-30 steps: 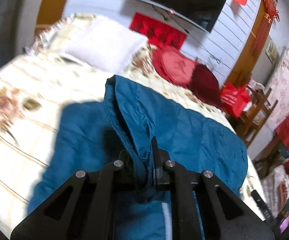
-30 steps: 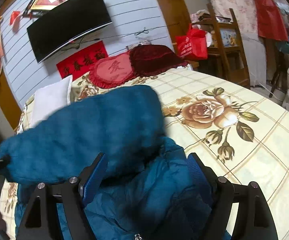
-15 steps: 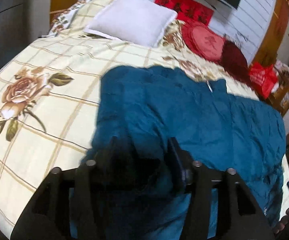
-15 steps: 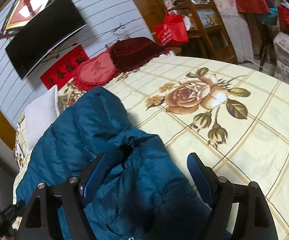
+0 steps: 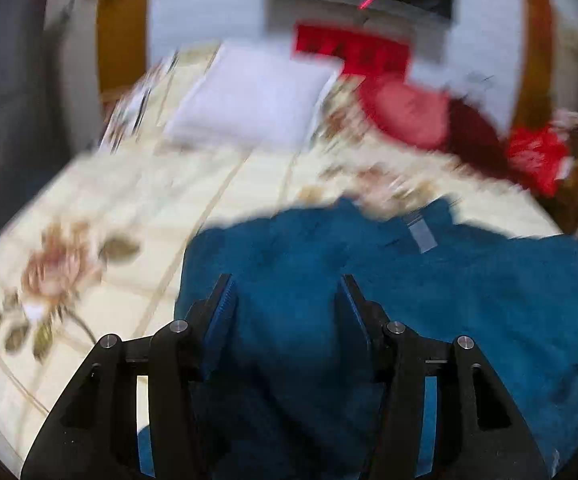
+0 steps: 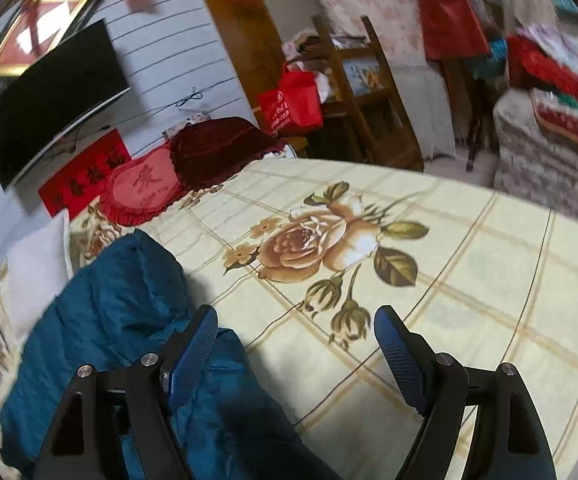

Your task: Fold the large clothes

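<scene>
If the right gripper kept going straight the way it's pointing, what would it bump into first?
Probably the bedspread. The right gripper stands open and aims down at bare flowered cover near the printed rose; the blue jacket lies off to its left side.

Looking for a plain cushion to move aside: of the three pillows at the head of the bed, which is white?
The white pillow, leftmost in the left wrist view; the other two beside it are red and dark maroon.

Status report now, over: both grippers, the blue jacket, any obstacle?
Left gripper open above blue jacket. Right gripper open, empty, at its edge. Jacket lies on bedspread. No obstacle seen.
</scene>
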The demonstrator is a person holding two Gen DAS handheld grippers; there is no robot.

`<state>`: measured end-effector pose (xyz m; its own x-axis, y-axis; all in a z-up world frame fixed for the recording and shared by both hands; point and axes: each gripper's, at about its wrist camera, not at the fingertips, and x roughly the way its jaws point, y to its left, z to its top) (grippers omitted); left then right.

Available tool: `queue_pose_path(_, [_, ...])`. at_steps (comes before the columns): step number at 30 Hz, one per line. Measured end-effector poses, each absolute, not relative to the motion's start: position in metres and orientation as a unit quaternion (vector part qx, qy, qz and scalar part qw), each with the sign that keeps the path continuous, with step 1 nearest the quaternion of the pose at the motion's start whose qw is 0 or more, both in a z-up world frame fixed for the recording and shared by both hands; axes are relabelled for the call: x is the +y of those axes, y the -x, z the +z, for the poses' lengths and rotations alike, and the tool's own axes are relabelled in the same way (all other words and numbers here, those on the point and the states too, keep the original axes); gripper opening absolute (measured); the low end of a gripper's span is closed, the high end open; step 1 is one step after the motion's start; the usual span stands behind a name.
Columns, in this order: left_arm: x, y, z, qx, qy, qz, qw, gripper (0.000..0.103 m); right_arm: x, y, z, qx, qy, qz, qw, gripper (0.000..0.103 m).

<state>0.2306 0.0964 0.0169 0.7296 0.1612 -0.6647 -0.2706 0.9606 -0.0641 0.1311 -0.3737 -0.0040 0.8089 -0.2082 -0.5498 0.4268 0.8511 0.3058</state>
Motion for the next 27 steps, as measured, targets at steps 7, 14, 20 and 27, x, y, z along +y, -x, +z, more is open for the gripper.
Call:
queue_pose_path(7, [0.102, -0.234, 0.002, 0.361, 0.108, 0.090, 0.922, 0.052, -0.347, -0.185, 0.029, 0.247, -0.133, -0.106, 0.954, 0.079])
queue_pose_path(14, [0.099, -0.244, -0.011, 0.378, 0.101, 0.089, 0.916, 0.052, -0.277, -0.276, 0.041, 0.260, -0.073, 0.066, 0.961, 0.075])
queue_pose_path(20, [0.092, -0.247, -0.027, 0.386, 0.089, 0.067, 0.916, 0.054, -0.279, -0.348, -0.026, 0.360, -0.070, 0.163, 0.916, 0.070])
queue_pose_path(27, [0.092, -0.255, -0.044, 0.396, 0.086, 0.087, 0.910, 0.054, -0.294, -0.377, -0.068, 0.406, -0.091, 0.200, 0.887, 0.072])
